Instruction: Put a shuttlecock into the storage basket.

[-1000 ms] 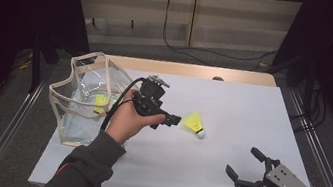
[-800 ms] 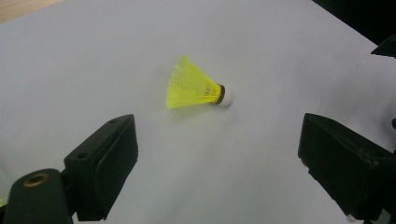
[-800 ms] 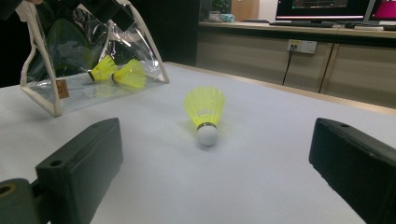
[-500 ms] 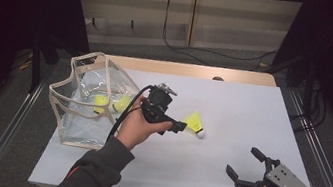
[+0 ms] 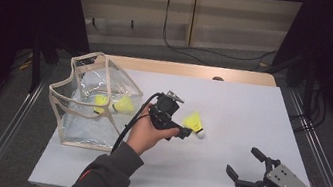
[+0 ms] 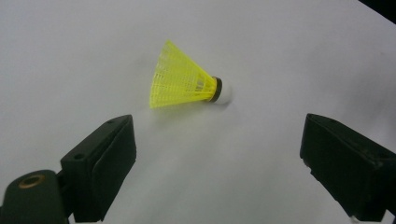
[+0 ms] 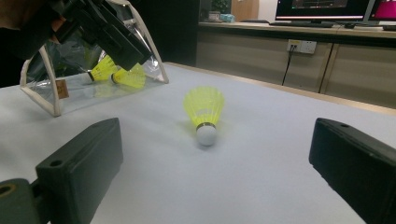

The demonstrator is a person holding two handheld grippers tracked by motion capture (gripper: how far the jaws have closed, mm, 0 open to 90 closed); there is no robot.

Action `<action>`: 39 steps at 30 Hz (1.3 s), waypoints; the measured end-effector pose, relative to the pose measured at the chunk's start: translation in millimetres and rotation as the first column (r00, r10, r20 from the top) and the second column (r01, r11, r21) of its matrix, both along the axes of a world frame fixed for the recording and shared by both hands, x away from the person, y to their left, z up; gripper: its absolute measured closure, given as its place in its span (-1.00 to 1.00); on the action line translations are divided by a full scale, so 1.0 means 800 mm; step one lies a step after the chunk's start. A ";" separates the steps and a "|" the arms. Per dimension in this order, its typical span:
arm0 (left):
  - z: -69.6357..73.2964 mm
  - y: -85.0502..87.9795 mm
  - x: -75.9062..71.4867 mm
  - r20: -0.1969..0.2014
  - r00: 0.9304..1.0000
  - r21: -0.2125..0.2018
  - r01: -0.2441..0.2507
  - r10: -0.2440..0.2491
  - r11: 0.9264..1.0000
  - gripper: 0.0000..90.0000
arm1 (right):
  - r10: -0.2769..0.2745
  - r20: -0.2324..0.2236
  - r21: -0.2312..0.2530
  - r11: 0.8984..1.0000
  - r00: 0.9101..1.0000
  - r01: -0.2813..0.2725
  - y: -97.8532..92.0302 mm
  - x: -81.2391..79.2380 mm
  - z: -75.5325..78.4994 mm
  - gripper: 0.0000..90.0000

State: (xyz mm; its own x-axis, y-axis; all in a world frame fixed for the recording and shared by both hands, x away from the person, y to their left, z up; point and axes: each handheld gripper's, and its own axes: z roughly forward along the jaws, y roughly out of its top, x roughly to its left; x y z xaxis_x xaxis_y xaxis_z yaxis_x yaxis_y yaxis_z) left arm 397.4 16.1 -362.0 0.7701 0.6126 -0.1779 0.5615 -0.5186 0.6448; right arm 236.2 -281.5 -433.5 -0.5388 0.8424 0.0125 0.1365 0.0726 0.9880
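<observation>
While the yellow plastic shuttlecock (image 6: pixel 187 79) lies on its side mid-counter (image 5: pixel 233 109), the left gripper (image 5: pixel 187 133) hovers just beside it, fingers wide, likely to grab it for the clear plastic pouch (image 5: pixel 82 105) at left. The right gripper (image 5: pixel 244 167) waits near, fingers wide.

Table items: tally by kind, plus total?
Yellow shuttlecocks: 3. One lies loose on the table; two sit inside the bag.
Clear bag: 1.
Handheld grippers: 2. The left gripper is open by the loose shuttlecock; the right gripper is open, near the table's front edge.
Total: 6.
</observation>
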 end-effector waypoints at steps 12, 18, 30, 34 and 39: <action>-0.019 -0.012 0.006 -0.006 1.000 0.001 -0.003 0.003 1.000 -0.76 | 0.001 0.002 -0.001 1.000 1.000 -0.001 0.000 0.000 0.000 -0.94; -0.029 -0.019 0.009 -0.004 1.000 0.003 -0.001 0.001 1.000 -0.76 | 0.001 0.001 -0.001 1.000 1.000 -0.001 0.000 0.000 0.000 -0.94; -0.041 -0.024 0.015 -0.003 1.000 -0.003 -0.021 0.021 1.000 -0.76 | 0.004 -0.001 0.002 1.000 1.000 -0.004 0.001 0.000 0.000 -0.94; -0.046 -0.027 0.016 0.002 1.000 0.012 -0.020 0.020 1.000 -0.76 | 0.004 0.001 0.001 1.000 1.000 -0.004 0.000 0.000 0.000 -0.94; -0.052 -0.030 0.020 -0.003 1.000 0.003 -0.018 0.018 1.000 -0.76 | 0.003 -0.001 0.001 1.000 1.000 -0.003 0.000 0.000 0.000 -0.94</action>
